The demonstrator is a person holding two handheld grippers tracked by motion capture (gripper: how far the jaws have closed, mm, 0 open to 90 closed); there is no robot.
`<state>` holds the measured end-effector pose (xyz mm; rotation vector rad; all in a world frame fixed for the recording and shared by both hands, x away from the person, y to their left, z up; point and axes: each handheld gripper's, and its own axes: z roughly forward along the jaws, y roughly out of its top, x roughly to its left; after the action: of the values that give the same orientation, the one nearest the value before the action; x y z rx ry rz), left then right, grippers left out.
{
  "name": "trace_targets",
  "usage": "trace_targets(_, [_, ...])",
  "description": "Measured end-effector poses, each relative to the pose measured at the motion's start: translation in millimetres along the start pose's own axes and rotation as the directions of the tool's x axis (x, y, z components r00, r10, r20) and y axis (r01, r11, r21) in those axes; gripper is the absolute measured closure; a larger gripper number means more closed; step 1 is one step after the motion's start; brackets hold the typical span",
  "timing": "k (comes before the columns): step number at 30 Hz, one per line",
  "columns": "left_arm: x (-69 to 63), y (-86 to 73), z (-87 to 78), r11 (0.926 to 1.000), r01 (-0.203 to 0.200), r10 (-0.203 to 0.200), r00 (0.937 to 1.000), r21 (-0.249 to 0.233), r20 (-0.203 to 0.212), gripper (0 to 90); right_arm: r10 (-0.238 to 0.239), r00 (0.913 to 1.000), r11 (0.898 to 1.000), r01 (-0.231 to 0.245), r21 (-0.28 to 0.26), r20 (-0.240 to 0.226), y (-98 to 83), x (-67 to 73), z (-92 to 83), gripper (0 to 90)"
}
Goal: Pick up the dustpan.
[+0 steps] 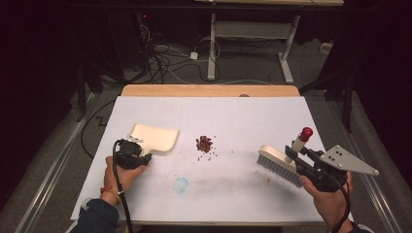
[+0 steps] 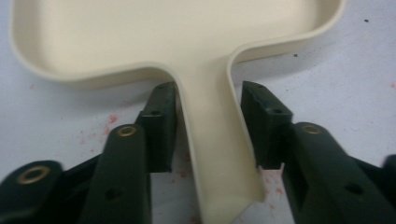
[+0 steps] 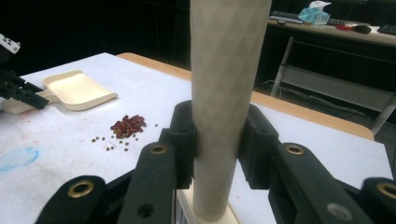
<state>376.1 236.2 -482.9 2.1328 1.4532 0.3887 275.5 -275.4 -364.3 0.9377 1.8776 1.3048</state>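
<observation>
- While the left gripper (image 2: 205, 116) sits astride the cream dustpan's (image 1: 154, 138) handle, its jaws stand narrow on either side of that handle: the left pad looks to be against it, the right pad shows a thin gap, so the hold should be judged barely seated and worth firming before any lift.
- Gripping nearer the pan's body would, by the look of it, keep the pan from tipping.
- The right gripper (image 3: 217, 140) is clamped on the brush's (image 1: 280, 165) textured handle, with the bristles resting on the white table (image 1: 243, 116) at the person's right.
- Small red beans (image 1: 204, 143) lie in a heap mid-table, a few strays just beside them, between pan and brush and apart from both.
- A good sweep probably calls for the pan's open lip pressed flat to the table just left of the heap, tilted slightly.
- Short, low strokes towards the pan should stop the beans rolling; strays are best gathered last.
- A blue smudge (image 1: 180, 184) nearer the person is no part of the work.
</observation>
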Motion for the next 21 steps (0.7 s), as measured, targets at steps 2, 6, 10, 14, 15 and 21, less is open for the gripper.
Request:
trace_targets(2, [2.3,-1.8,1.2,0.9998,0.006,-0.006,0.9999,-0.021,0.008,63.5,-0.009,0.9999,1.0,0.009,0.0,-0.005,0.4,1.0,0.5,70.4])
trace_targets(6, [1.8,-1.6,1.3,0.9995,-0.015,0.015,0.9999,-0.027,0.003,63.7,-0.012,0.9999,1.0,0.012,0.013,-0.002,-1.5,0.6,3.5,70.4])
trace_targets(10, [0.5,1.2,-1.6,0.9977,-0.066,0.066,0.9977,-0.015,-0.012,64.0,-0.003,1.0,1.0,0.003,0.009,0.001,-1.9,-1.6,3.3,70.4])
trace_targets(14, [-1.3,1.4,-11.2,0.9955,-0.092,0.092,0.9957,-0.023,0.006,64.1,-0.002,1.0,1.0,0.002,0.007,0.003,-2.2,-2.9,3.2,70.4])
trace_targets(15, [-2.6,1.4,-14.6,0.9941,-0.105,0.105,0.9944,-0.025,0.006,64.1,-0.004,0.9999,1.0,0.004,0.012,0.01,-3.1,-4.3,3.9,70.4])
trace_targets(21, [-14.7,-0.1,-37.7,0.9852,-0.166,0.167,0.9854,-0.043,0.03,64.1,0.003,0.9999,1.0,-0.004,0.014,0.013,-4.1,-6.1,4.1,70.4])
